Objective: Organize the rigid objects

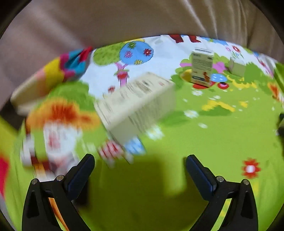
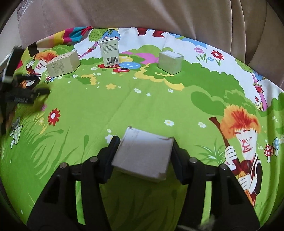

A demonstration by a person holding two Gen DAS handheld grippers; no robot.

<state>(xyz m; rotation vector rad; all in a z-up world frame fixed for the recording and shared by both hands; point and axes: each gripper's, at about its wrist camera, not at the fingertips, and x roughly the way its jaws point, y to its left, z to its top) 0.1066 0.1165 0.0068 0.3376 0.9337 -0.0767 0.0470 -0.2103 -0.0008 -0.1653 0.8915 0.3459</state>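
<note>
Between the right gripper's [image 2: 144,152] pads sat a grey flat box [image 2: 143,154], clamped by its two sides and tilted above the cartoon sheet [image 2: 142,99]; only the right wrist view showed this. That view also caught the left gripper [image 2: 26,94] as a dark blur at the left edge. The left wrist view, smeared by motion, showed the left gripper [image 1: 140,170] spread wide with nothing between its fingers, only green sheet and shadow.

Three boxes stood in a loose row near the sheet's far edge: a long box [image 2: 63,64] lying down on the left, a tall box [image 2: 109,52] upright with a barcode in the middle, and a cube box [image 2: 170,62] to the right, each well apart from its neighbours. With the held one, that made four boxes. From the left wrist, the long box [image 1: 136,103] loomed nearest, the tall box [image 1: 202,67] and cube box [image 1: 237,66] beyond.

A wide green stretch lay open between row and grippers. A beige curtain [image 2: 159,16] hung behind the far edge.
</note>
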